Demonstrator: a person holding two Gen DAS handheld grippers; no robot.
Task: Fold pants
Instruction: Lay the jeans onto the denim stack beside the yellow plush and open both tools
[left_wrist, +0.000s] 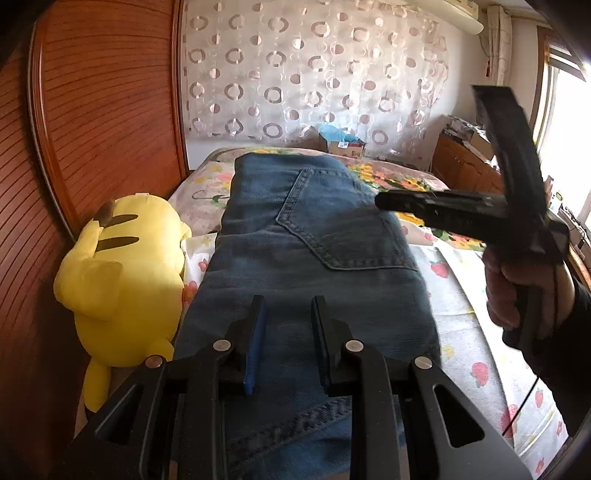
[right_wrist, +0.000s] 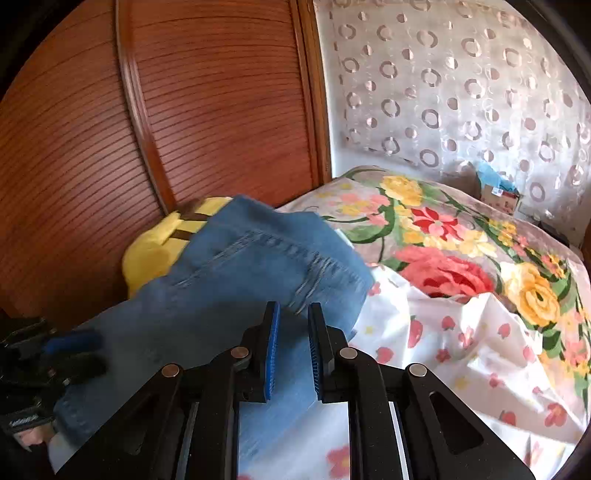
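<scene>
Jeans (left_wrist: 295, 236) lie folded lengthwise on the bed (left_wrist: 461, 317), back pocket (left_wrist: 343, 221) facing up, running from the near edge toward the patterned curtain (left_wrist: 314, 70). Yellow plush toy (left_wrist: 122, 273) sits just beside the jeans on their left, against the wooden wardrobe door (left_wrist: 107, 103).

Left hand-held gripper (left_wrist: 287, 306): jaws part open, a clear gap between the 2 blue pads, denim visible through the gap. It sits low over the near end of the jeans; pads do not look clamped on the fabric, no cloth pinched between them.

Right hand-held gripper (right_wrist: 293, 314): jaws narrow but not closed, a gap between the 2 pads. In the right wrist view it points at a denim edge (right_wrist: 258, 258) with a stitched hem, raised and blurred, covering part of the plush toy. Fabric is in front of and below the pads; cannot tell whether any is caught between them. In the left wrist view the same gripper shows side-on at the right, held by a hand (left_wrist: 517, 291) in a dark sleeve, above the jeans' right edge.

Floral blanket (right_wrist: 461, 251) covers the far part of the bed, strawberry-print sheet (right_wrist: 424, 354) the near part.
</scene>
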